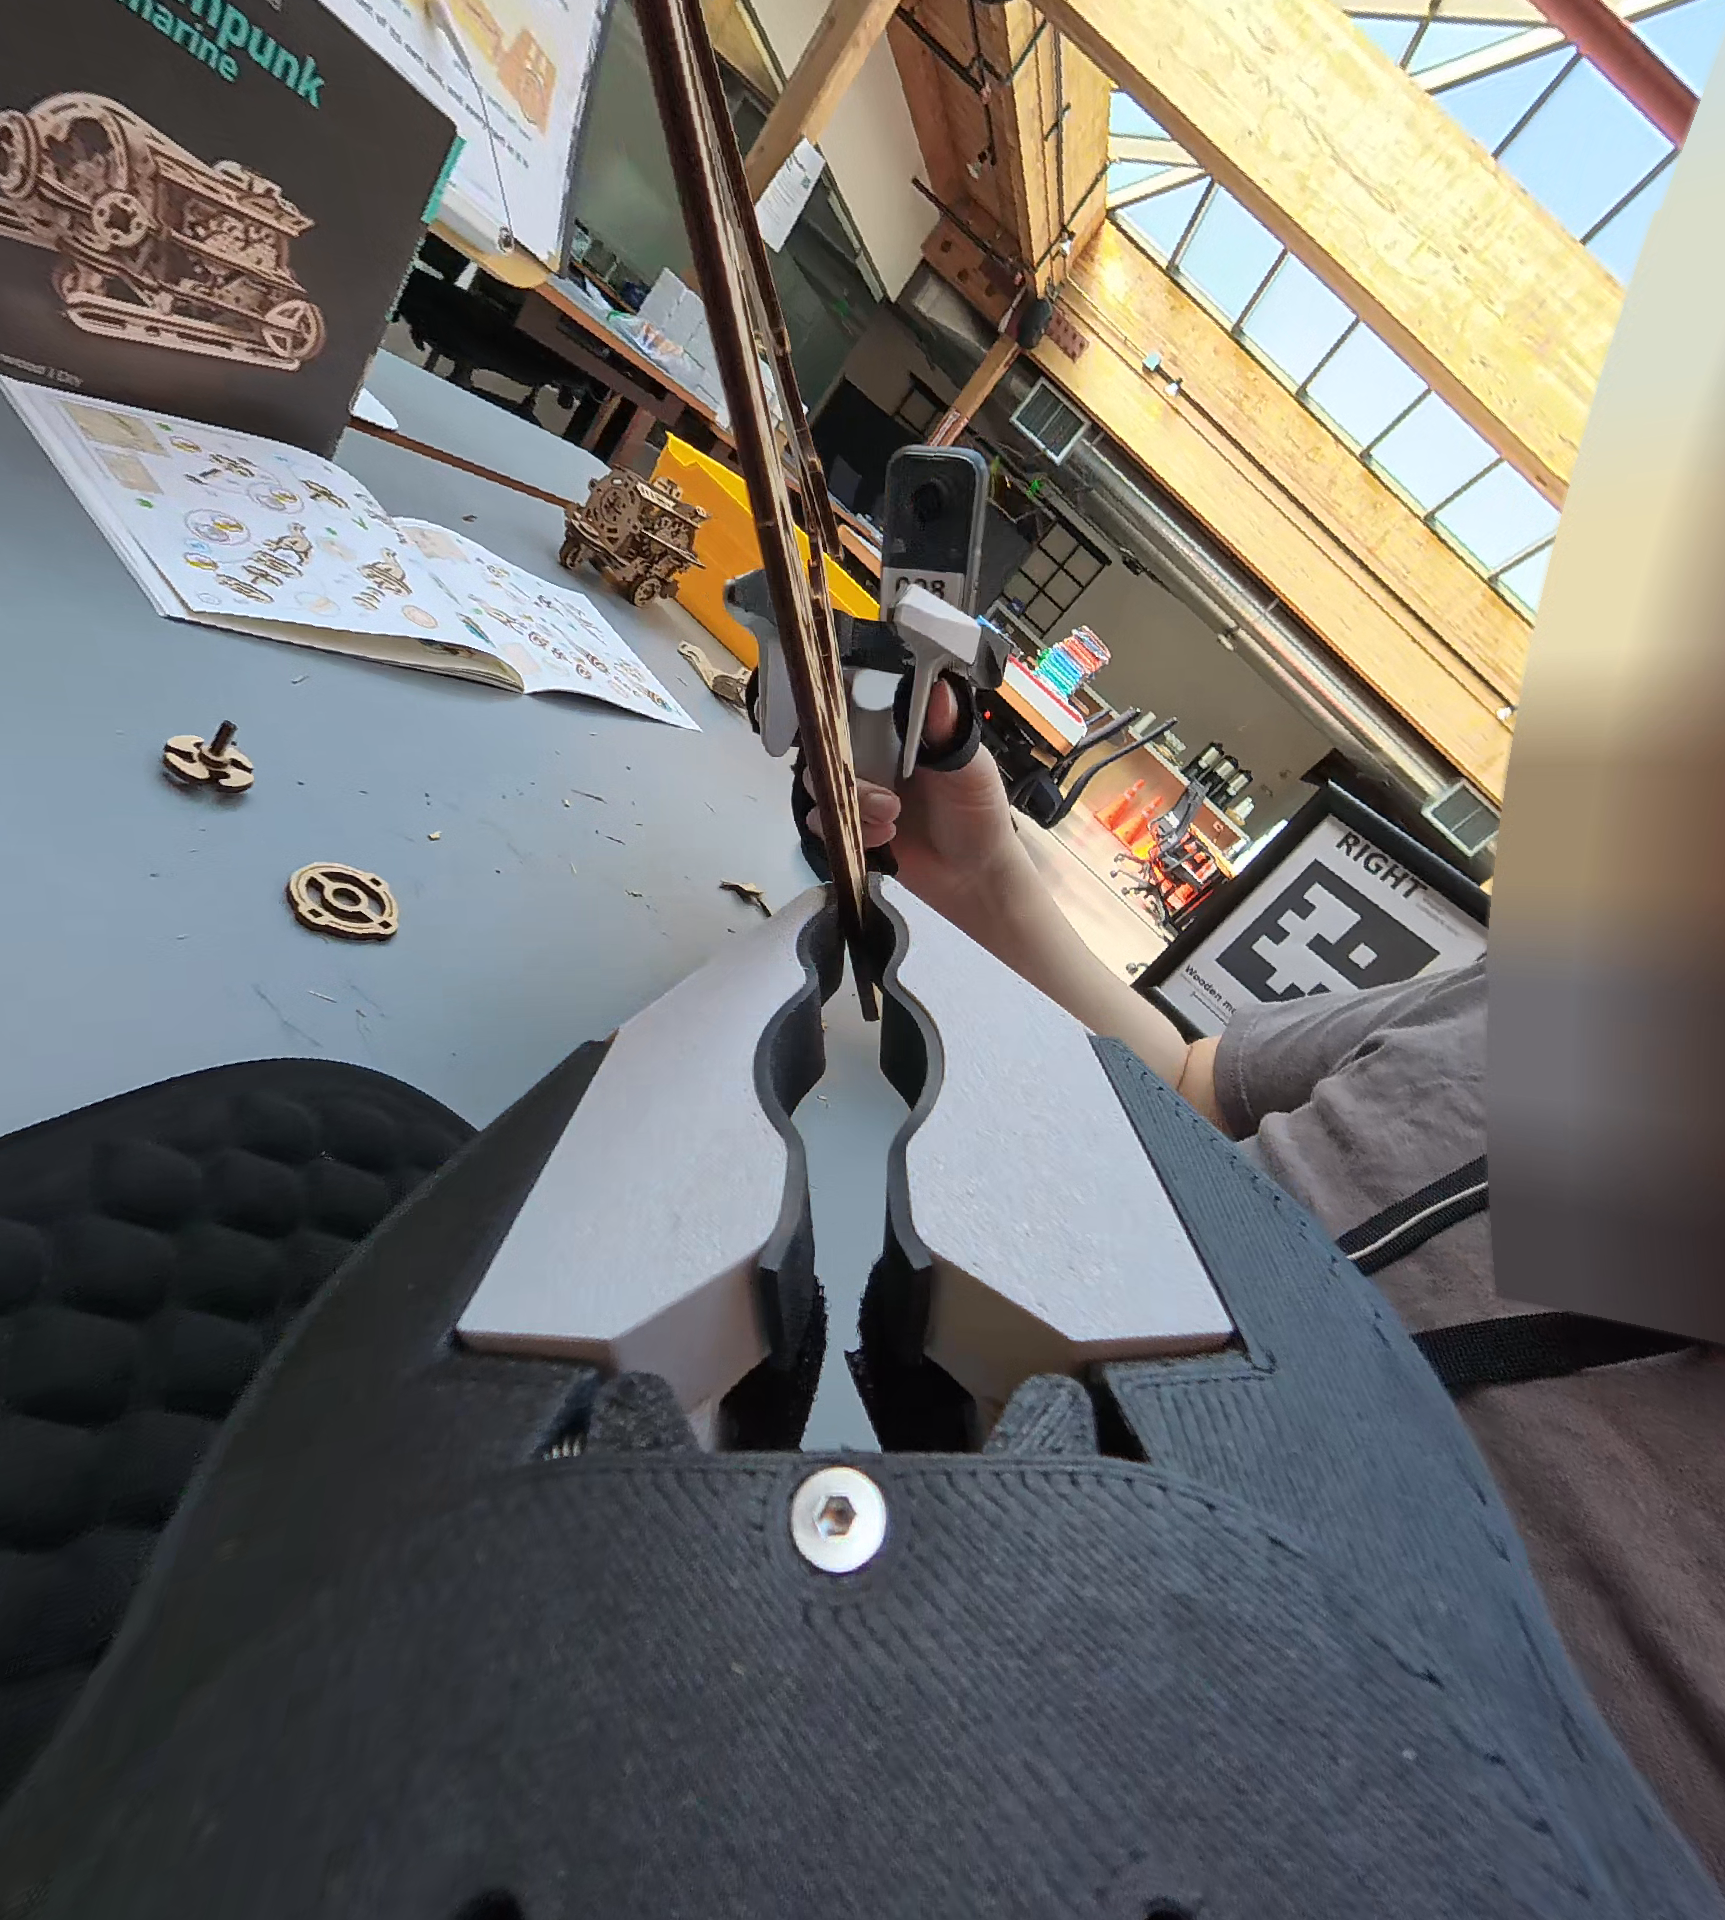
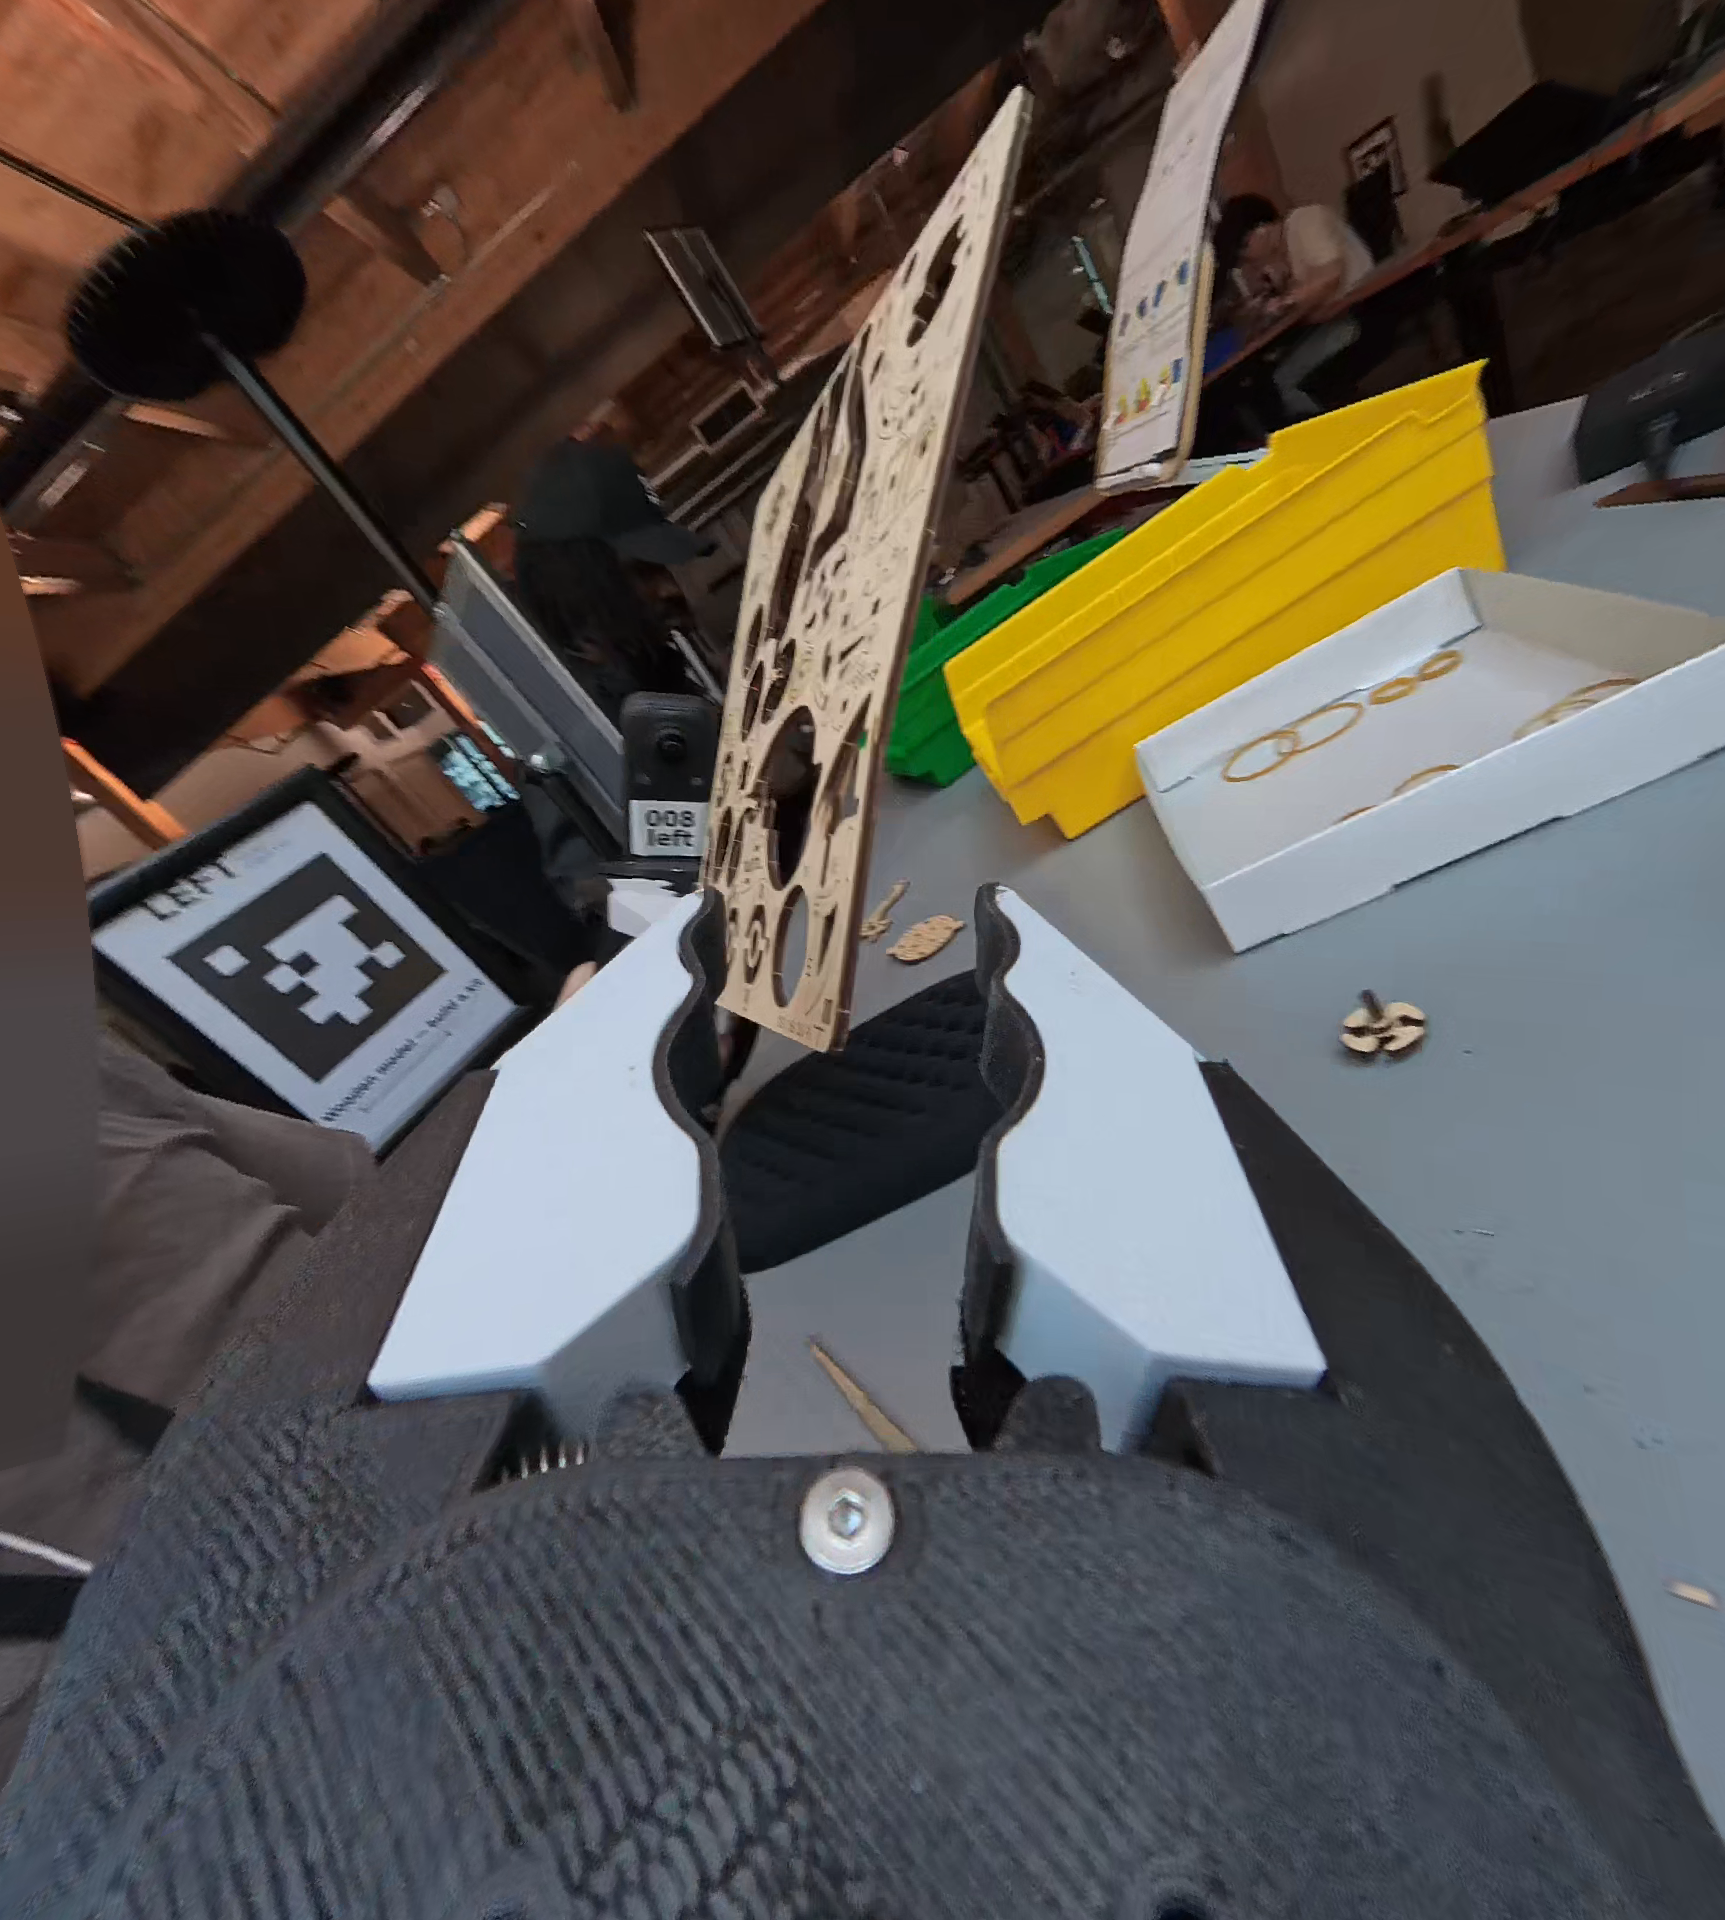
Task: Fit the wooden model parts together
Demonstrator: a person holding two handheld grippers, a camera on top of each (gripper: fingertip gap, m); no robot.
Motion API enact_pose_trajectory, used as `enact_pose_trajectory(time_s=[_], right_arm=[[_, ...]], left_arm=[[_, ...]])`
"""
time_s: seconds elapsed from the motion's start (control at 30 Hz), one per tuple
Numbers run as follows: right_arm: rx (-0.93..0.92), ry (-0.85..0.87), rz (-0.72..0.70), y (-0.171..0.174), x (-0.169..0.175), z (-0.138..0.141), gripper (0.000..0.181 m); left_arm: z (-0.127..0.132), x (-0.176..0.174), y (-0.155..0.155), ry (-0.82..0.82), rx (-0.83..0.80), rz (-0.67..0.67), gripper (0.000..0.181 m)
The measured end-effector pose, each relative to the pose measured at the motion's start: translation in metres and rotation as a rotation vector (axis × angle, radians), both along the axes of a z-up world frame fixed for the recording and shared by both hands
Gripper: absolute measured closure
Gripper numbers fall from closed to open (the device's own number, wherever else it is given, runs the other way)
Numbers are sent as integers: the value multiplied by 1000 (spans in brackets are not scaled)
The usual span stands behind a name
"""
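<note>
while i watch both wrist feeds, printed writing shows on the dark kit box [image 1: 151,208] at 11 o'clock, the open instruction booklet [image 1: 318,551] and two framed marker cards [image 2: 307,961]. my left gripper [image 1: 863,935] has its fingers closed on the bottom edge of the wooden parts sheet [image 2: 847,582], whose long axis rises toward 12 o'clock above the bench [image 1: 546,831]. it is pale laser-cut plywood with dark burnt edges and punched-out holes. my right gripper [image 2: 842,920] stands wide open, holding nothing.

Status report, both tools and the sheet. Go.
Left tool shut on sheet, edge-on, raised off table. Right tool open, beside sheet's lower corner. Nothing between them.
</note>
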State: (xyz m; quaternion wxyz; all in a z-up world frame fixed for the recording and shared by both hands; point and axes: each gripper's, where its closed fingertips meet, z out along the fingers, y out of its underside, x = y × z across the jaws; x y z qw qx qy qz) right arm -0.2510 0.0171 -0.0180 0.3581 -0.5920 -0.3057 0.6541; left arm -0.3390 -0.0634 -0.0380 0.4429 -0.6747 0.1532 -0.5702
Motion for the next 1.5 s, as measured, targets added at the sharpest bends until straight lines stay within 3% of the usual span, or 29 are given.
enact_pose_trajectory(time_s=[0.07,0.3,0.73,0.93,1.5], right_arm=[[-68,75,78,-8,1,6,144],[-125,130,134,-11,6,7,162],[-179,91,169,-16,5,-10,159],[-198,63,242,-29,-2,-19,178],[-218,75,257,-32,-5,-21,181]], left_arm=[[-1,3,-2,15,-6,-10,180],[-2,6,-7,7,-32,-53,180],[-4,5,-6,17,-46,-67,179],[-5,5,-5,-8,-61,-79,179],[-6,-1,-2,-12,-59,-46,181]])
